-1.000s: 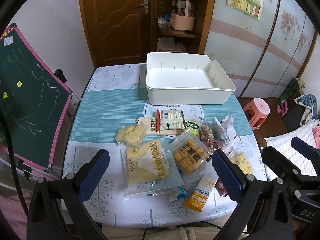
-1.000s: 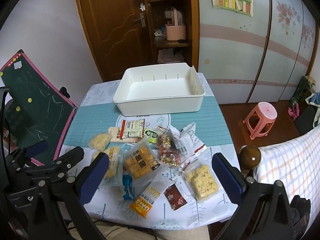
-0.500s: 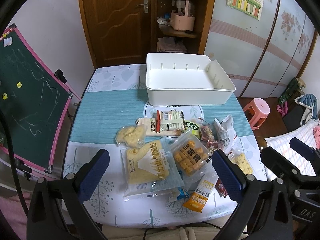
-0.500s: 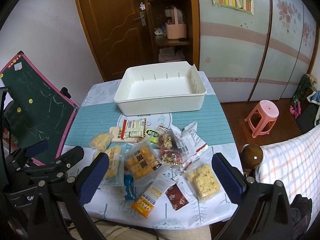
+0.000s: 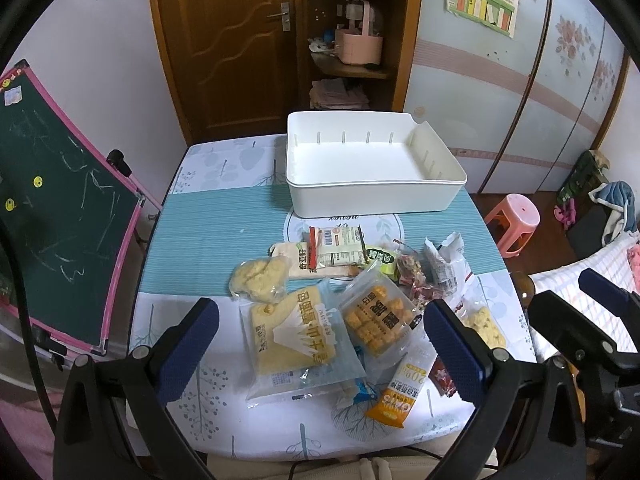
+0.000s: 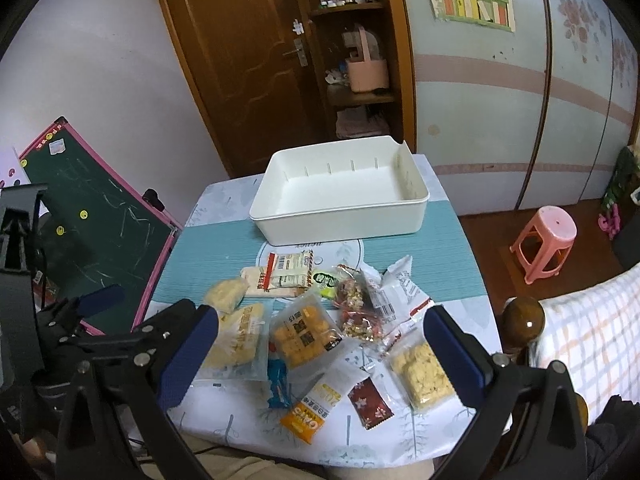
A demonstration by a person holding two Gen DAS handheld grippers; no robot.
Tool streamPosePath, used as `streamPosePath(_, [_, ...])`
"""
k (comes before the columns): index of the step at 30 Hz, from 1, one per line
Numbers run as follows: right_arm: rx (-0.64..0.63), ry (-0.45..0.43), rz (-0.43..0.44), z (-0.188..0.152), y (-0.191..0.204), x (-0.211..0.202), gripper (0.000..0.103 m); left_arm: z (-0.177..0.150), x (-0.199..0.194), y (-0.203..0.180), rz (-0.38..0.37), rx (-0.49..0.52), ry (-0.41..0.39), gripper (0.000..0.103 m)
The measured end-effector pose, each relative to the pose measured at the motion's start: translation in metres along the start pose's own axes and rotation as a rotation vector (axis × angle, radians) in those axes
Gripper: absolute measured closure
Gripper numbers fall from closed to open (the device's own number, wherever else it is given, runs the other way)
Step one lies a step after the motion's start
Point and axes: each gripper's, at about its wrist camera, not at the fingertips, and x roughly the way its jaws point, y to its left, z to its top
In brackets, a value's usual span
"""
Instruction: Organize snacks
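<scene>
Currently the left gripper [image 5: 318,344] hovers over the table's [image 5: 208,236] near edge, jaws wide apart, gripping nothing; a big yellow cracker pack [image 5: 294,338] and an orange-cube pack [image 5: 378,322] lie below between its fingers; the empty white bin [image 5: 372,196] stands at the far side; the right gripper [image 6: 320,352], equally wide and empty, hangs above the snack pile's [image 6: 320,316] right part, an oat-cake pack [image 6: 422,374] by its right finger.

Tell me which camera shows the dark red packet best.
The right wrist view: the dark red packet lies fully visible near the table's front edge. In the left wrist view the left gripper's finger covers most of it, leaving a small part.
</scene>
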Motion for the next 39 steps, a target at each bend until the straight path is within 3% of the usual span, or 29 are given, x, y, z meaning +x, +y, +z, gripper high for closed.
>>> streamPosePath(6, [-0.011, -0.024, -0.033, 0.012, -0.013, -0.014, 0.000, 0.015, 0.002, 0.007, -0.018, -0.012, -0.027, 0.001])
streamPosePath(11, [0.007, -0.045, -0.144, 0.027, -0.052, -0.015, 0.000, 0.029, 0.003, 0.030, 0.020, -0.041, -0.116, 0.001])
streamPosePath(14, [0.056, -0.012, -0.180, 0.030, -0.085, -0.008, 0.000, 0.034, 0.008, 0.051, 0.016, -0.082, -0.108, 0.001])
streamPosePath(17, [0.091, 0.034, -0.216, 0.025, -0.111, 0.003, 0.000, 0.036, 0.023, 0.069, -0.028, -0.107, -0.034, 0.001])
streamPosePath(22, [0.132, 0.141, -0.249, 0.002, -0.147, 0.033, 0.000, 0.023, 0.058, 0.081, 0.003, -0.101, 0.079, 0.001])
streamPosePath(25, [0.128, 0.194, -0.244, -0.015, -0.155, 0.051, 0.000, 0.007, 0.083, 0.077, -0.018, -0.074, 0.165, 0.001])
streamPosePath(32, [0.067, 0.328, -0.206, -0.050, -0.145, 0.101, 0.001, -0.029, 0.144, 0.058, -0.112, -0.064, 0.368, 0.001])
streamPosePath(37, [0.017, 0.379, -0.191, -0.067, -0.135, 0.127, 0.006, -0.046, 0.178, 0.054, -0.160, -0.169, 0.487, 0.001])
streamPosePath(39, [0.013, 0.390, -0.183, -0.069, -0.135, 0.132, 0.007, -0.047, 0.188, 0.053, -0.135, -0.194, 0.508, 0.001])
